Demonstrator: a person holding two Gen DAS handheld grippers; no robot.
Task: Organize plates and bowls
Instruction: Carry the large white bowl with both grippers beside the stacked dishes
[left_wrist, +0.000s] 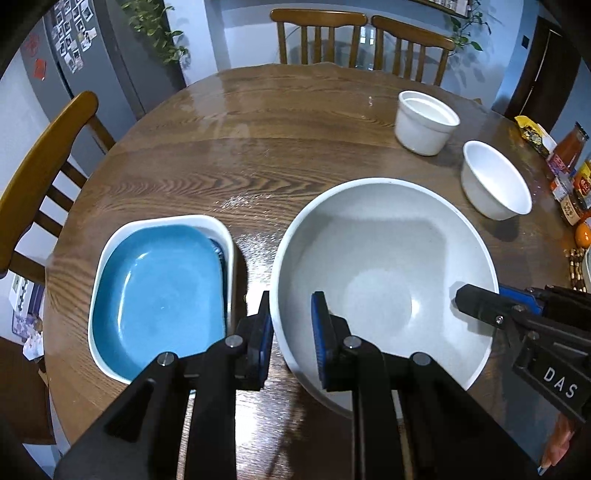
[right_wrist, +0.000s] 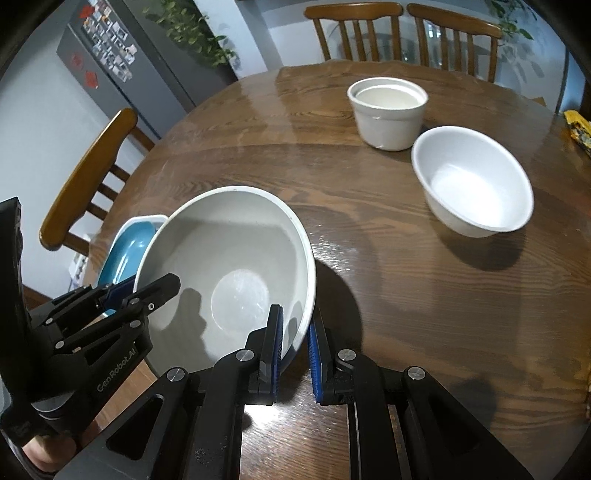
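**Two grippers closing in on the big bowl's rim**

The round wooden bench (left_wrist: 258, 147) is carrying everything, with chairs (left_wrist: 317, 33) standing around it. On it, nearest the person, the large grey bowl (left_wrist: 384, 273) is sitting just beside a white dish (left_wrist: 229, 236) that is holding a blue plate (left_wrist: 159, 295); bowl and dish are close, with only a thin strip of wood showing between them.

The left gripper (left_wrist: 291, 332) is straddling the bowl's left rim, one finger outside the wall and one inside, with a gap showing on the inner side, so it looks partly open and not yet pinching. The right gripper (right_wrist: 295, 347) is doing the same at the opposite rim: its fingers (right_wrist: 275, 343) are standing either side of the wall, narrowly apart, and I cannot tell whether they are pressing on it. The rim is lying directly between each pair of fingers, so closing both seems to be what the lift turns on.

Farther across the bench, on the right-hand side and nearer the right gripper, a smaller white bowl (right_wrist: 472, 184) is sitting, and just behind it a straight-sided white pot (right_wrist: 388, 110). Both are well apart from the big bowl and look like the likely candidates for nesting into it.
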